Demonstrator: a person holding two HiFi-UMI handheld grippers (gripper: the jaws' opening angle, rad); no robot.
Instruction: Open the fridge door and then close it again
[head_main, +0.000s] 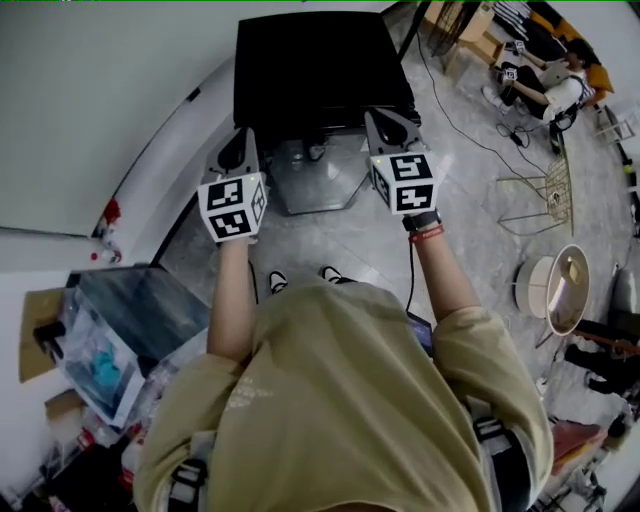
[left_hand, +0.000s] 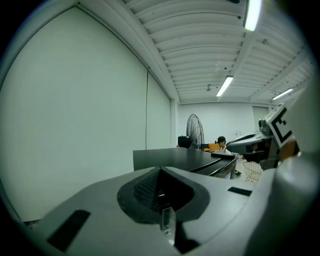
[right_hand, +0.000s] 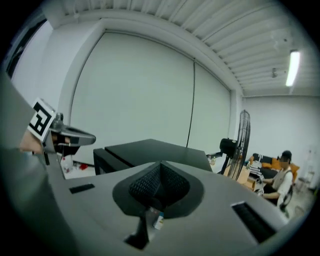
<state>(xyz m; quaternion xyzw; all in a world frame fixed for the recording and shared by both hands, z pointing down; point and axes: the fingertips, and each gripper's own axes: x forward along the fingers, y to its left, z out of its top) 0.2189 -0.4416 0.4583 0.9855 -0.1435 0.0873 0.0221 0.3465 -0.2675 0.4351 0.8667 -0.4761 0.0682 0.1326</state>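
Left gripper (head_main: 238, 148): we see its jaws closed together, with nothing between them.
Right gripper (head_main: 388, 125): our view shows the jaws pressed together too, holding nothing.
Fridge (head_main: 310, 65): a low black box on the floor straight ahead of us, with a glassy front panel below its top.
Fridge to left gripper: just beyond the tip, at the fridge's near left corner; we see the black top (left_hand: 185, 160) past the jaws, not touched.
Fridge to right gripper: just beyond the tip, at the near right corner, apart from it.
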